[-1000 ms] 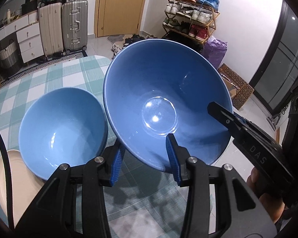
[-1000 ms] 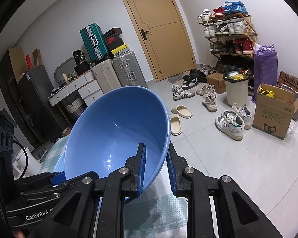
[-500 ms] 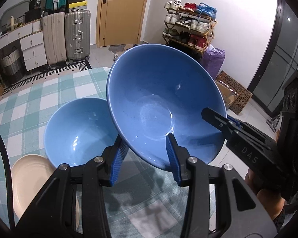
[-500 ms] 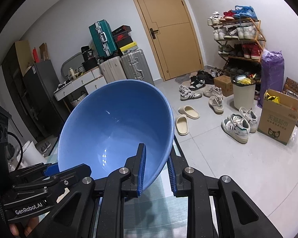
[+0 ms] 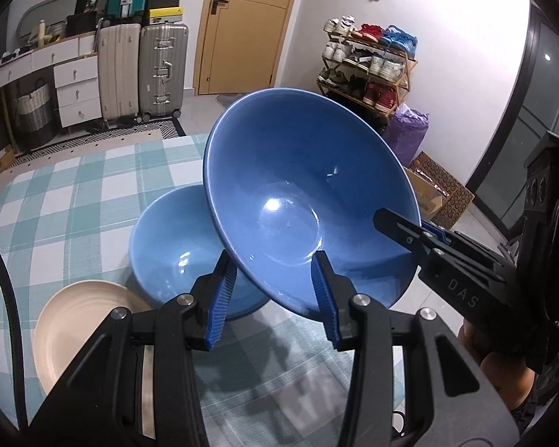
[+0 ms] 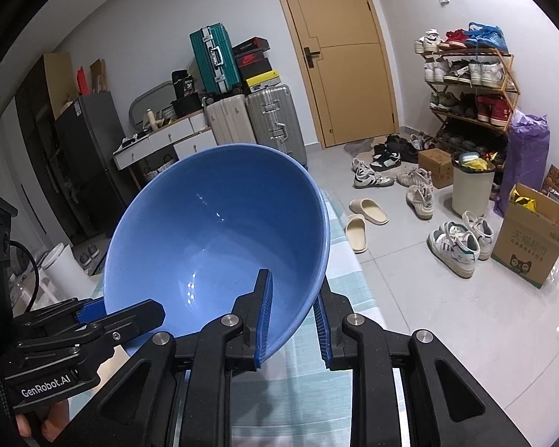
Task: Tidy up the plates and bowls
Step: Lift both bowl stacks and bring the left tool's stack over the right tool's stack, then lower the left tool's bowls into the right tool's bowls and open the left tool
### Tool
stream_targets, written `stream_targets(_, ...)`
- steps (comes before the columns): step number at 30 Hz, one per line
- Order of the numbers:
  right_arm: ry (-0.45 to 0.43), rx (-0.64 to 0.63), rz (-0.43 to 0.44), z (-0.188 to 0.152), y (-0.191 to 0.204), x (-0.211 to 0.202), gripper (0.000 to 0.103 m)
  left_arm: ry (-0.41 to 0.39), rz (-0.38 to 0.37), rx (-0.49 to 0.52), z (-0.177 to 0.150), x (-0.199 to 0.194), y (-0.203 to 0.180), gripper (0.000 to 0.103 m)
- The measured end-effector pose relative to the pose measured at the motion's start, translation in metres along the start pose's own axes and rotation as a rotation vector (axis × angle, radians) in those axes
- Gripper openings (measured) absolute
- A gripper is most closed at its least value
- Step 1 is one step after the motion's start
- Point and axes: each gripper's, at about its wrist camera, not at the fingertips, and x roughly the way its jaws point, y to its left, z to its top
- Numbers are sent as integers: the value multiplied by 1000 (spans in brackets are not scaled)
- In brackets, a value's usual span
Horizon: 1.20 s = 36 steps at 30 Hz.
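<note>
A table covered with a green-and-white checked cloth [image 5: 74, 201] is seen below both grippers. Above it, a large dark blue bowl [image 5: 305, 201] is held tilted in the air, its opening turned toward the left wrist camera. The near lower rim of this bowl is clamped between the blue pads of the left gripper [image 5: 270, 294], one pad behind the outer wall and one inside. The rim on the right side of the same bowl is pinched by the right gripper [image 6: 292, 314], whose jaws are nearly closed on the thin wall, one pad inside and one outside.

Just beyond and to the left of the left gripper's fingers, a lighter blue bowl [image 5: 175, 246] is seen upright on the cloth, partly hidden behind the raised bowl's lower edge. Whether the two bowls touch cannot be told. Nearer and further left of that gripper, a beige plate [image 5: 78, 320] lies flat on the cloth, its far edge just beside the lighter bowl.

A fingertip [image 6: 24, 426] is visible under the left gripper's handle in the right wrist view.
</note>
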Motion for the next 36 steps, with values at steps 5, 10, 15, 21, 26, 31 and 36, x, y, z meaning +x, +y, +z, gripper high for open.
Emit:
stream_targets(5,13,-19,17,1,15,9,22,-5,14,-18,-1,-7,22,38)
stream_targets(10,40,-48,20,0,35,22,22,4,21,-46,-5,-6,45,38)
stream_targets(15,66,-59,25,-4,48,36,22,13,33,-59,-8,2,63,38)
stream_targets(21,96,-78,29,-8,61,53,22,31,48,-78,-11,16,78,38)
stream_targets(26,118,-86,32,-13,67,64,22,50,61,-84,-13,33,88,38)
stream_targets(31,132,-91,19,-15,70,73,22,62,70,-83,-15,46,92,38)
stream_targets(36,142,-100,4,-15,71,81,22,72,83,-81,-17,59,98,38)
